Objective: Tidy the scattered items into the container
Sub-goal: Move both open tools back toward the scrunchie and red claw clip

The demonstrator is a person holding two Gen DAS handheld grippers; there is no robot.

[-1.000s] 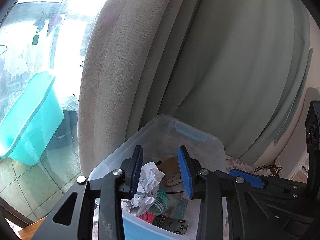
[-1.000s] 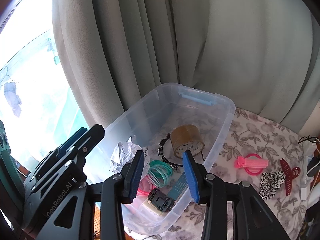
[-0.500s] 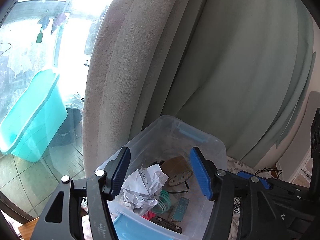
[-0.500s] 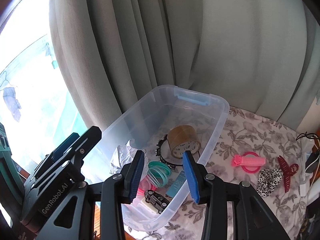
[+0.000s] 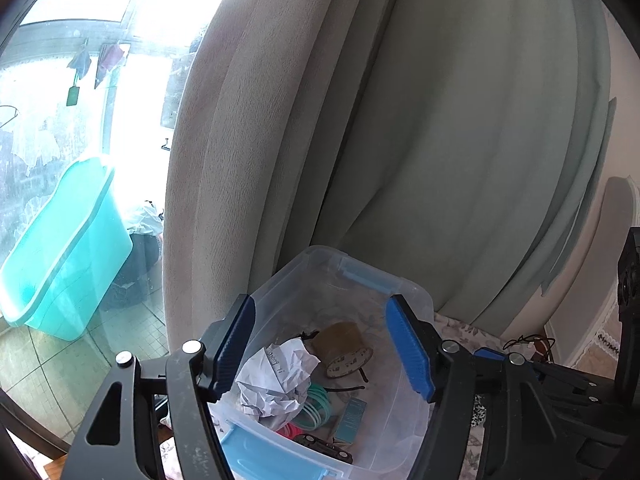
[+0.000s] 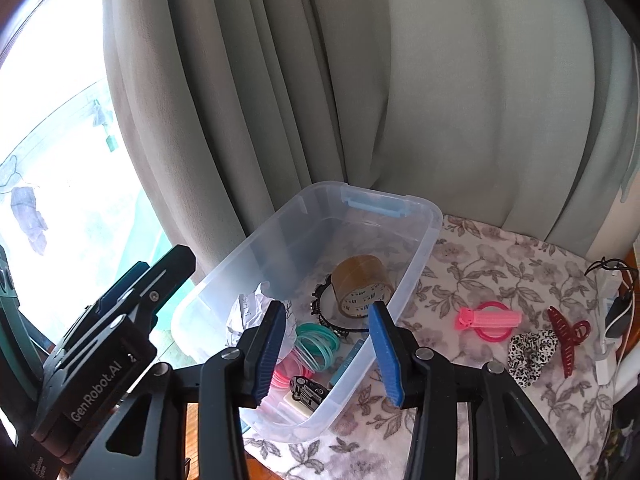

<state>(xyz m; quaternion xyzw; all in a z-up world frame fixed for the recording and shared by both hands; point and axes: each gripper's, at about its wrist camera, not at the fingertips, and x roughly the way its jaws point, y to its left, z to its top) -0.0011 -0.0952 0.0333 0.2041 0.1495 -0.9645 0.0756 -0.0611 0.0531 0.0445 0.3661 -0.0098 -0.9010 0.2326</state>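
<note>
Left gripper: jaws spread wide, nothing between them; it hangs over the near half of the container.
Right gripper: jaws parted, nothing held; it hangs over the container's near right corner.
Container: clear plastic tub with blue handles, on the floral cloth, running from 7 to 12 o'clock in the right wrist view.
Done, near end: black toy car, pink rings, teal rings, small teal card, crumpled paper.
Done, far end: brown tape roll lying on a black toothed headband.
Left, on the cloth at 3 o'clock of the tub: pink hair clip across a pink ring; leopard scrunchie touching a dark red claw clip.
Progress: judged well past half; four pieces outside, well apart from the tub.
Not counted: cables and a white adapter at the far right edge; whether they belong to the task cannot be told.
</note>
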